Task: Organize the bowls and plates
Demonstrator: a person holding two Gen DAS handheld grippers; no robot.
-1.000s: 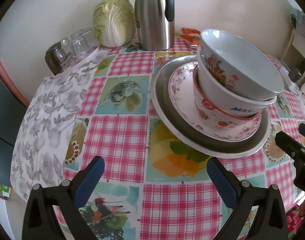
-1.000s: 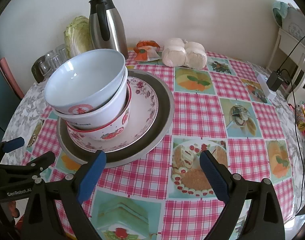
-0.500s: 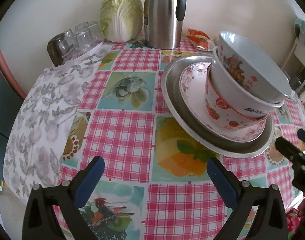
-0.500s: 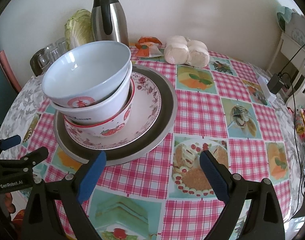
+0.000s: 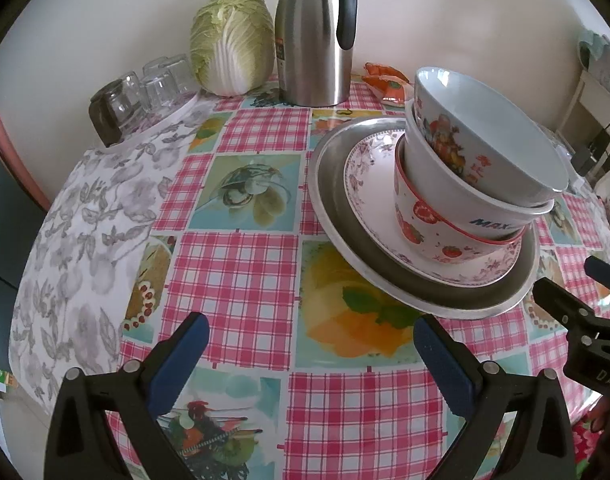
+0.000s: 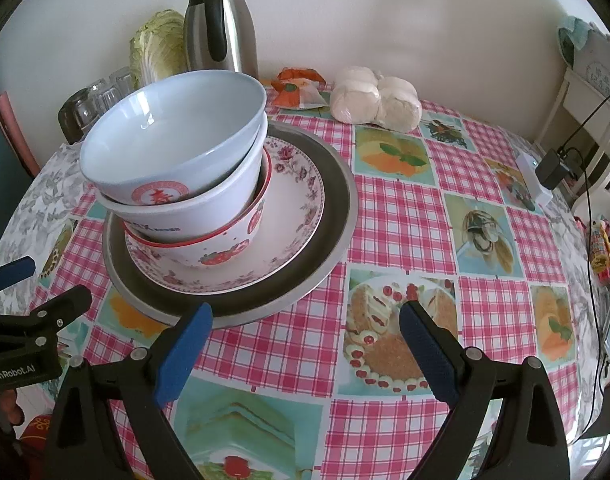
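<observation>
I have the table under its checked cloth in front of me, and on its near-left part sits the whole pile: a wide metal tray flat at the bottom, a floral plate on it, then the strawberry bowl, a white bowl and the pale blue bowl nested on top. I judge the stacking done, or close to it. The bowls lean: their mouths tip toward the left side of the table, so the stack's axis is off vertical, and they sit off-centre on the plate.

My left gripper hangs over bare cloth, well to the left of the tray, spread wide with nothing in it. My right gripper is equally wide and empty, its left finger just beside the tray's near rim.

Next, I think, I should square up the tilted bowls or carry the tray; either calls for a slow, level grip, since that leaning top bowl could slide.
</observation>
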